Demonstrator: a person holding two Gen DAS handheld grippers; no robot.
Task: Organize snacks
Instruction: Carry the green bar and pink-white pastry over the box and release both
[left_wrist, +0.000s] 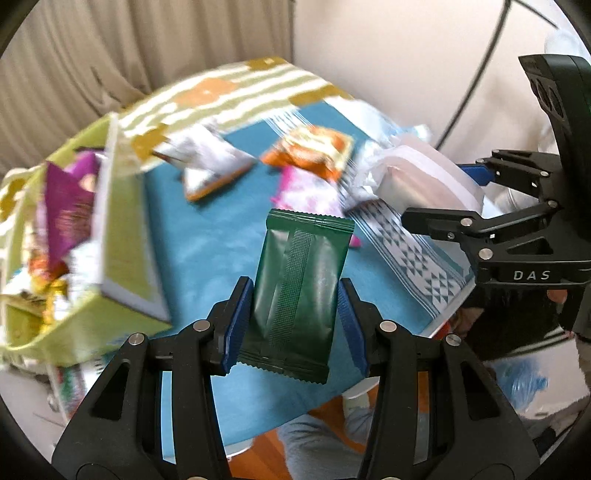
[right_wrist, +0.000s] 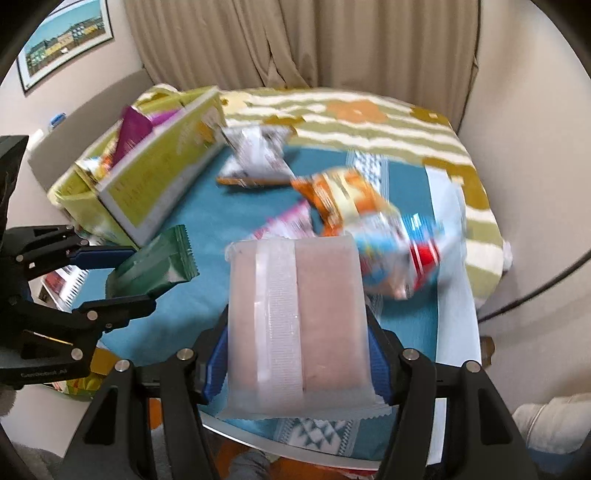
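My left gripper (left_wrist: 295, 295) is shut on a dark green snack packet (left_wrist: 299, 284), held above the blue cloth; it also shows in the right wrist view (right_wrist: 155, 262). My right gripper (right_wrist: 297, 332) is shut on a translucent pink packet (right_wrist: 295, 325), seen at the right of the left wrist view (left_wrist: 424, 177). A green box (left_wrist: 122, 236) holding several snacks stands at the left of the table. Loose on the cloth lie a white packet (right_wrist: 255, 155), an orange packet (right_wrist: 343, 195), a pink packet (right_wrist: 288, 221) and a blue and red packet (right_wrist: 402, 251).
The round table carries a blue cloth (left_wrist: 207, 251) over a striped green and white cloth (right_wrist: 369, 125). Curtains hang behind. A framed picture (right_wrist: 62, 40) hangs on the left wall. The table's front edge is just under both grippers.
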